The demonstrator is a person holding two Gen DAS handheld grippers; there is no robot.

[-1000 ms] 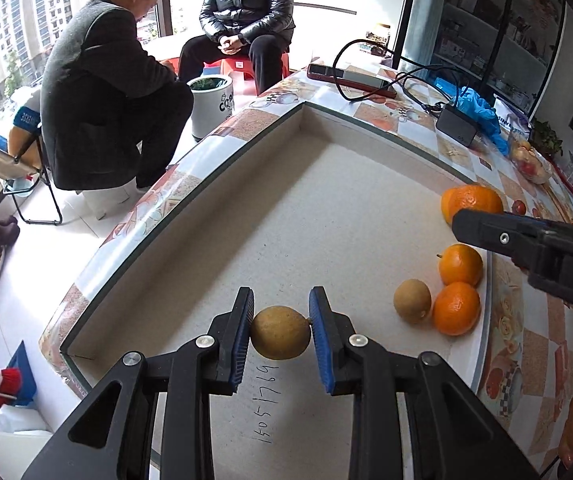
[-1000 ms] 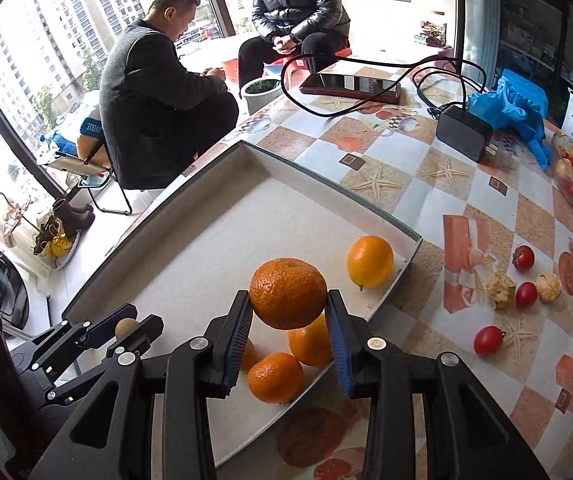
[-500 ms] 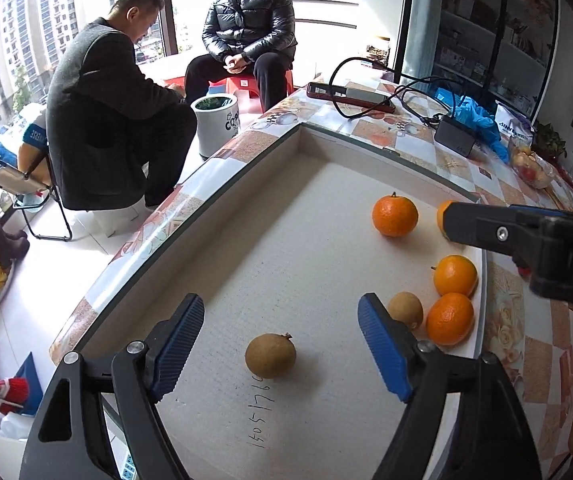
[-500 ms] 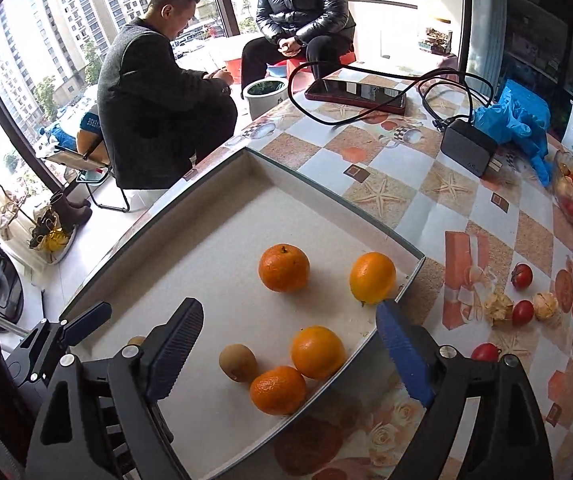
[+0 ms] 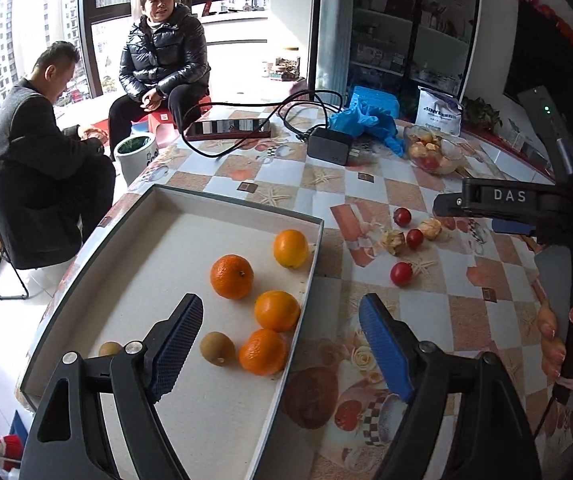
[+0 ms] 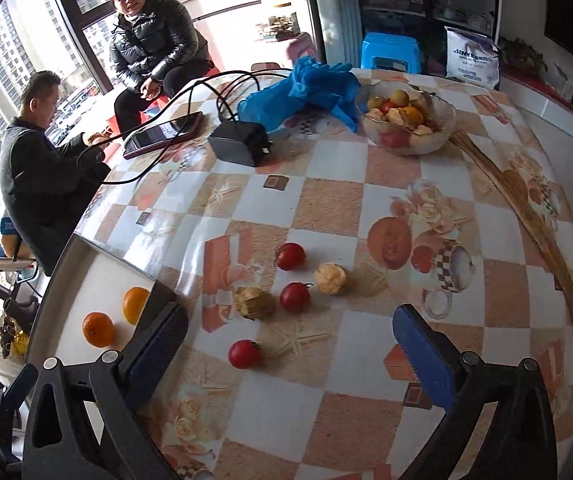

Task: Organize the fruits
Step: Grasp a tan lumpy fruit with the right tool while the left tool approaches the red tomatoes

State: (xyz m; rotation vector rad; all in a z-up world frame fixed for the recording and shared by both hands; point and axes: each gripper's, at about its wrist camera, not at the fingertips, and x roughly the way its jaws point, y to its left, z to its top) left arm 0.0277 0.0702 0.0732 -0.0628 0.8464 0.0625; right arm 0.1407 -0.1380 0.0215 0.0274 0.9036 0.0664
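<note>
Bright daylight from big windows (image 5: 102,28) far ahead-left of both claws; glass nearly blown out. Glare streaks on glossy tablecloth (image 6: 326,200) ahead of right claw. Soft short shadows under oranges (image 5: 232,276) just ahead of left claw. Strong fisheye bend and dark vignette at corners. Center sharp, edges a bit soft, shelves (image 5: 406,32) ahead-right dim.

Both handheld grippers spread wide, nothing between their pads

The left gripper (image 5: 280,342) fills the lower part of its own view, blue-padded fingers (image 5: 178,340) splayed far apart. The right gripper (image 6: 290,346) stands the same way in its view — pads well apart and bare. It also enters the left view from the right edge (image 5: 486,204), where the person's right hand (image 5: 566,344) wraps the handle, fingertips curled round it at lower right.
</note>
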